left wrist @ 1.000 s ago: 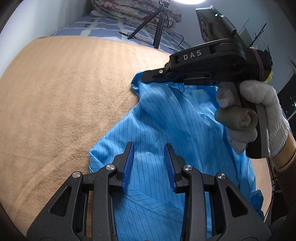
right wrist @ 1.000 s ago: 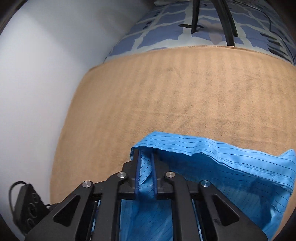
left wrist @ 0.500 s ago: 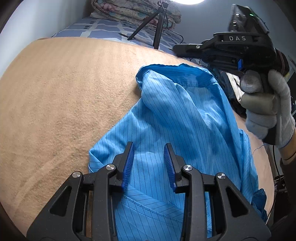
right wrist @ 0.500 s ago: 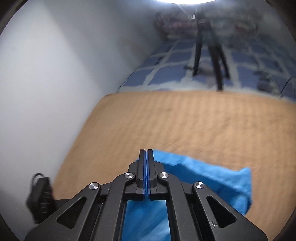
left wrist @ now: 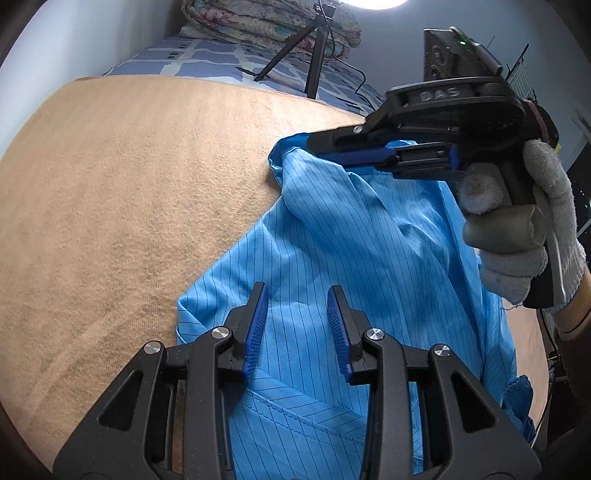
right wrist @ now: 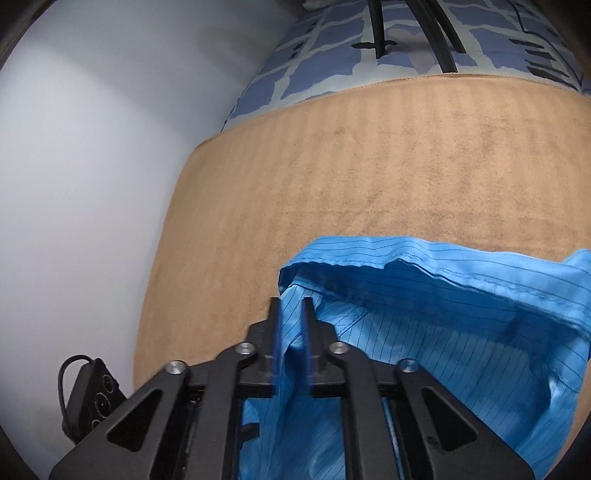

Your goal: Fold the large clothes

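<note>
A bright blue pinstriped garment [left wrist: 351, 240] lies spread on a tan blanket [left wrist: 129, 184]. My left gripper [left wrist: 296, 291] hovers over its near part, open, with nothing between the pads. My right gripper [left wrist: 325, 147], held by a gloved hand [left wrist: 517, 236], reaches in from the right to the garment's far hemmed edge. In the right wrist view the right gripper [right wrist: 291, 302] has a fold of the garment [right wrist: 461, 314] between its jaws, which are opening. The pads do not visibly pinch the fold.
The tan blanket [right wrist: 369, 166] runs wide to the left and beyond the garment. Past it lie a blue patterned sheet [left wrist: 207, 62], a black tripod [left wrist: 314, 48] and a folded quilt [left wrist: 258, 22]. A white wall and a small black device [right wrist: 88, 398] sit on the left.
Half a second ago the right gripper was lifted off the garment with its jaws shut and empty. It has come back down to the far edge, jaws parted around a fold. The left gripper has not moved.
</note>
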`<state>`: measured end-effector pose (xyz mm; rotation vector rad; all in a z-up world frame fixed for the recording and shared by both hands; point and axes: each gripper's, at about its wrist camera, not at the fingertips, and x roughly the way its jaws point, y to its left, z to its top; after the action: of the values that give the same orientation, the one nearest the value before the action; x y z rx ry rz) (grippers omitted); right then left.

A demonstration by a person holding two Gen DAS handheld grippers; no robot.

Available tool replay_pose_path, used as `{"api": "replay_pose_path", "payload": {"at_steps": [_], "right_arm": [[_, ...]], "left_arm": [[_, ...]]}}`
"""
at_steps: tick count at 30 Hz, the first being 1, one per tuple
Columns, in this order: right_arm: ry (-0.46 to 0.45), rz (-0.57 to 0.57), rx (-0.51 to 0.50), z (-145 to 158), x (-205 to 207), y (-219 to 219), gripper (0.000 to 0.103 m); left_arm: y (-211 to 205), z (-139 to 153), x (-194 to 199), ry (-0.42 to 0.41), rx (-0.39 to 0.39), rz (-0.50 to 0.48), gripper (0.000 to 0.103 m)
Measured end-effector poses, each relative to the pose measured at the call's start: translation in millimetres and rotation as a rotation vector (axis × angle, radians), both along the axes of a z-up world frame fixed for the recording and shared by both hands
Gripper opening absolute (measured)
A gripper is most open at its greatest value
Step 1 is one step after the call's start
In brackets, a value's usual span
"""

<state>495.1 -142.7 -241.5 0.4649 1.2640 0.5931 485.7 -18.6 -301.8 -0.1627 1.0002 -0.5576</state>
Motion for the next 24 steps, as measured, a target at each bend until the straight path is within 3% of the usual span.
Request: {"api": "replay_pose_path", "payload": {"at_steps": [3,11,12,13,14,20,24], "right_arm": [[-0.009,0.011,-0.008,5,-4,-5,0.031],[0.035,-0.010,0.008,-18,6,6,0.032],[0.028,-0.014,0.005,-19,7,10,0.031],[0.011,-0.012,-0.003,-20,7,13,0.012],[-0.013,0.001,-0.016,-20,5,17,0.001],[-0.210,-0.071,-0.044,19,-14,-7,0.000],[-0.129,-0.051,-0.054,6,-8,-12,0.001]], "left_arm": [[0,0,0,-0.001,0.002,0.000,0.033],[0,0,1,-0.001,0.003,0.000,0.033],[0,0,0,-0.001,0.002,0.000,0.033],[0,0,0,-0.001,0.001,0.000,0.033],[1,0,0,0.000,-0.001,0.001,0.033],[1,1,1,-0.002,0.001,0.001,0.033],[0,0,2,-0.001,0.003,0.001,0.033]]}}
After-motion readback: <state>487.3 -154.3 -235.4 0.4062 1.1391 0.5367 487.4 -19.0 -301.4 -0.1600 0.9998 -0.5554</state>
